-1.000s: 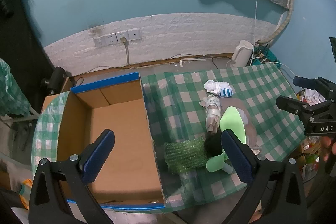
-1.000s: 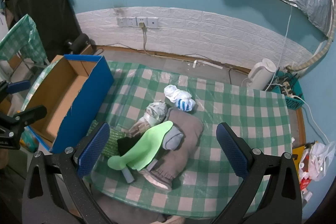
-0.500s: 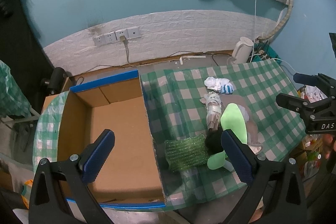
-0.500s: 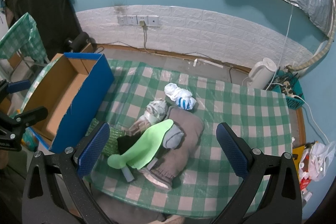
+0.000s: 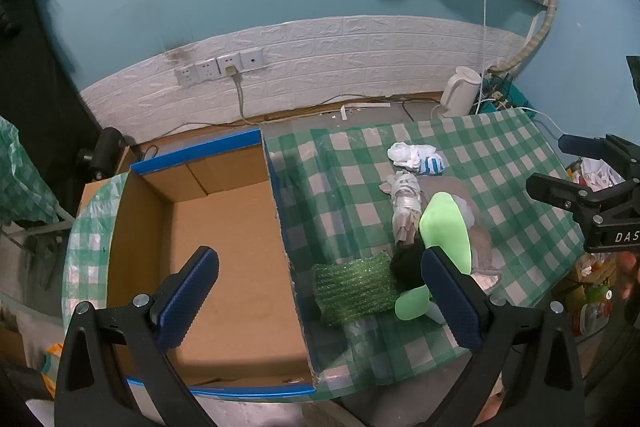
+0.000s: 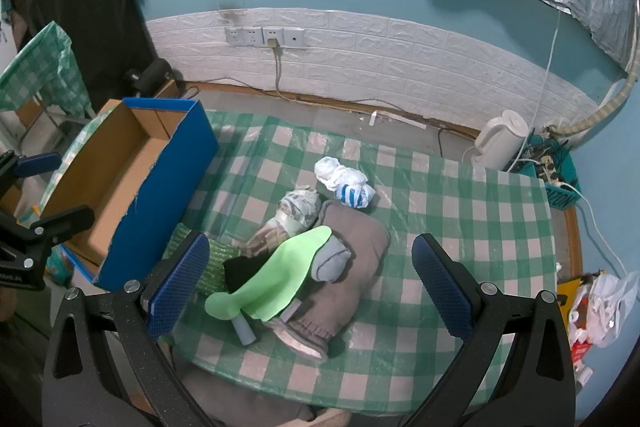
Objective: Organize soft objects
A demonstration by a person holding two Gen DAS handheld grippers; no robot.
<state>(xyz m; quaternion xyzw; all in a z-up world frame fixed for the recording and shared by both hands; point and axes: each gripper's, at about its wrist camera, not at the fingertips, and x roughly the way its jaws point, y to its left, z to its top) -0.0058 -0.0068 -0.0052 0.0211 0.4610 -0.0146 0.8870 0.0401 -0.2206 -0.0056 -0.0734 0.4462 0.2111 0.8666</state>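
Soft things lie in a heap on the checked tablecloth (image 6: 460, 211), and both grippers hang above it with nothing between their fingers. The left gripper (image 5: 316, 301) stands wide open over the right wall of the box (image 5: 224, 267). The right gripper (image 6: 310, 287) is also wide open, above the heap.

Nearest to the right gripper is a green insole (image 6: 280, 279), which lies on top of a black cloth (image 6: 240, 269) and a grey sock (image 6: 330, 261). Under them is a brown-grey garment (image 6: 352, 267). A green knitted piece (image 5: 352, 287) lies just beside the blue box wall, touching the black cloth. A pale patterned bundle (image 6: 298, 211) rests behind the insole. A white sock ball (image 6: 346, 181) with blue stripes lies a little farther back, apart from the heap.

The box is open and only its cardboard floor shows. Behind the table a white kettle (image 6: 498, 141) stands on the floor near the wall.
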